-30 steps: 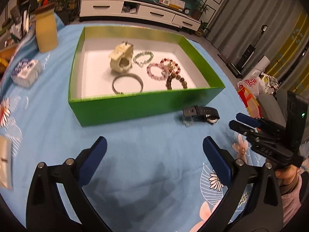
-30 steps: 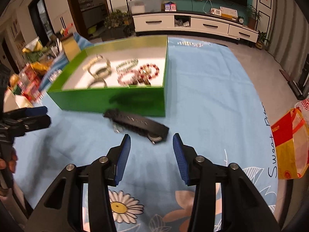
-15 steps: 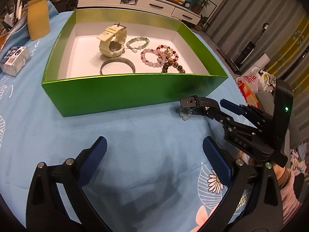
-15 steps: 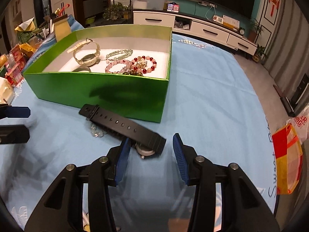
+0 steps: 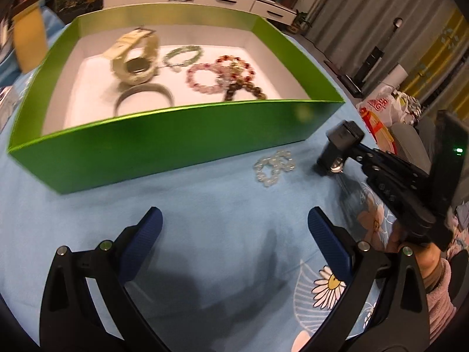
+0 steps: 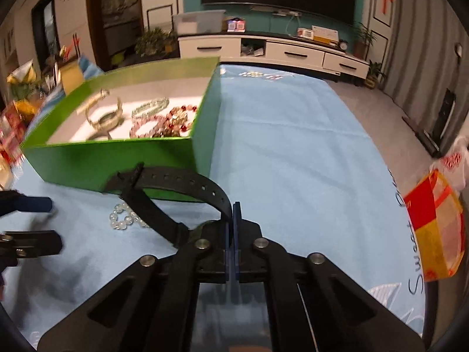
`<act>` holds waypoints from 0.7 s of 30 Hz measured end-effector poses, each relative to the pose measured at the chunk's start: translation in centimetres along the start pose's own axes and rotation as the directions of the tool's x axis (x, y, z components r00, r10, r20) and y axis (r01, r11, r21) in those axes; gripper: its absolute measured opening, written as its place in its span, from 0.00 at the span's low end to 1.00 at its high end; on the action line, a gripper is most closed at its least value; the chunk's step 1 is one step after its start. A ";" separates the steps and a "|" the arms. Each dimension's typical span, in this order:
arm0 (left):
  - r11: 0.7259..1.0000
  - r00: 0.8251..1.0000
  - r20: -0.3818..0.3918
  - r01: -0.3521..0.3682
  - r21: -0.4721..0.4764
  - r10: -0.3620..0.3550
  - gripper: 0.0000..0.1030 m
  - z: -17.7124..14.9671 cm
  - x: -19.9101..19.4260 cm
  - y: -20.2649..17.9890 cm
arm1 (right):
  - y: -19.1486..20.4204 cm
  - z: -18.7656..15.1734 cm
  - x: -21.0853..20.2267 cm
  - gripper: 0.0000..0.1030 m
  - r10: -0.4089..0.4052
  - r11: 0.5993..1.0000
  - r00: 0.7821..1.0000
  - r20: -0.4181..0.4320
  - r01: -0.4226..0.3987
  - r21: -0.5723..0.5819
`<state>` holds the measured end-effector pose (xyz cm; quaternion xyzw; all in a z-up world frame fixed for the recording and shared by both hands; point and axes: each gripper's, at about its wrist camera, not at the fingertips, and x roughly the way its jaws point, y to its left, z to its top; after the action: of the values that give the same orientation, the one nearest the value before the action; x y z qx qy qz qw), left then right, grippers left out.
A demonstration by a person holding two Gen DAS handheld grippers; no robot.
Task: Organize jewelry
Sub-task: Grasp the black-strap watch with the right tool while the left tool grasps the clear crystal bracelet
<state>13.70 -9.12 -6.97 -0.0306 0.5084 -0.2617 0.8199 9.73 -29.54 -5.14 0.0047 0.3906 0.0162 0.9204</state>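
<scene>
Watch is in my right gripper now: half a second back it lay flat on the blue cloth with the blue pads standing either side of the case, and now the pads have come together on it and the black strap loops up and forward, clear of the cloth. In the left wrist view I can see the case end hanging in the air at the tip of that gripper, just off the near right corner of the green box.

My left gripper is wide open and holds nothing; it hovers over the cloth in front of the box's near wall.

Lifting the watch has uncovered the clear bead bracelet, which lies on the cloth close to the box's near wall, toward its right corner. Inside the box are the cream watch, the metal bangle, the green bead bracelet and the pink and dark red bead bracelets.

I judge the pickup done: the watch next has to go over the near wall and down onto the white floor. After that, the clear bracelet looks to be the last piece outside. The dangling strap could catch on the wall, so I would carry it high.
</scene>
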 end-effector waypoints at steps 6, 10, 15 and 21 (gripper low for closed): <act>0.995 1.000 -0.002 0.004 0.099 -0.004 0.84 1.4 2.3 -2.8 | -2.0 -0.8 -2.0 0.02 0.044 0.995 0.999 0.019 -0.045 0.086; 0.990 1.000 0.000 -0.001 0.139 0.001 0.71 2.0 3.8 -3.7 | -2.0 -1.1 -2.6 0.02 0.060 0.994 0.998 0.030 -0.062 0.092; 0.988 0.998 0.010 0.053 0.142 -0.055 0.61 2.5 4.4 -3.9 | -2.2 -1.1 -3.0 0.02 0.077 0.992 0.996 0.046 -0.081 0.099; 0.975 0.999 0.016 0.031 0.220 -0.035 0.22 2.8 4.9 -4.2 | -2.8 -1.4 -3.0 0.02 0.082 0.988 0.995 0.052 -0.088 0.128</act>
<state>16.06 -15.62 -8.31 0.0490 0.4677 -0.3296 0.8187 6.73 -32.39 -4.04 0.0816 0.3688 0.0296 0.9255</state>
